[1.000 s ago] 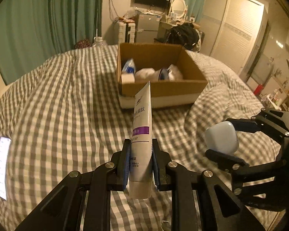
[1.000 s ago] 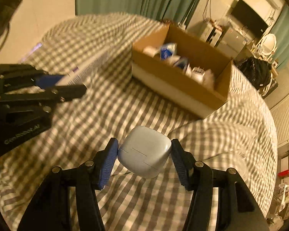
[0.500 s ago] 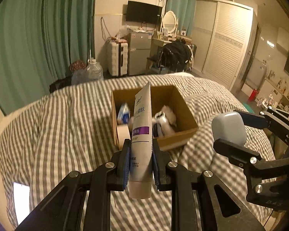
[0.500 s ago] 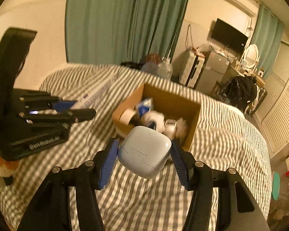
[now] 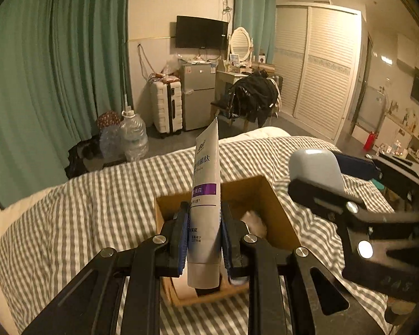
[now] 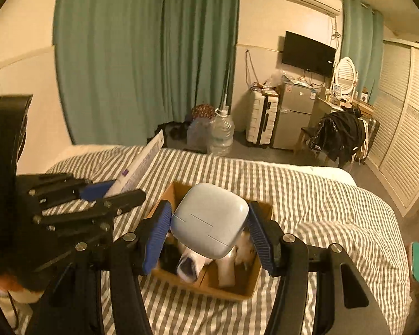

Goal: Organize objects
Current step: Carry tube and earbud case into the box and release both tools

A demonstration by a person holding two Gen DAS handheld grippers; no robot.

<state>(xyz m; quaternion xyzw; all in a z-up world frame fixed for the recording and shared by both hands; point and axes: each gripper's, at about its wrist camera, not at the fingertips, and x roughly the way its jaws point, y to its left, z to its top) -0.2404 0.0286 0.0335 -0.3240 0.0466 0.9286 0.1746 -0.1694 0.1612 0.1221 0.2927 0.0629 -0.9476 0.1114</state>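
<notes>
My left gripper (image 5: 204, 234) is shut on a white tube with a purple band (image 5: 205, 184), held upright above the near part of the open cardboard box (image 5: 282, 217). My right gripper (image 6: 209, 231) is shut on a pale blue rounded case (image 6: 209, 220), held above the same box (image 6: 248, 287). The box sits on the grey-and-white checked bed and holds several white and blue items (image 6: 192, 265). Each gripper shows in the other's view: the right with its case (image 5: 315, 167), the left with its tube (image 6: 139, 167).
The checked bed (image 5: 83, 217) spreads around the box. Beyond it stand green curtains (image 5: 56, 83), water jugs (image 5: 134, 136), a white suitcase (image 5: 166, 106), a small fridge (image 5: 198, 95), a chair with a black jacket (image 5: 254, 95) and a slatted wardrobe (image 5: 321, 67).
Both grippers have risen and moved forward with their objects, from in front of the box to above it. The box now lies directly under them. Both stay shut.
</notes>
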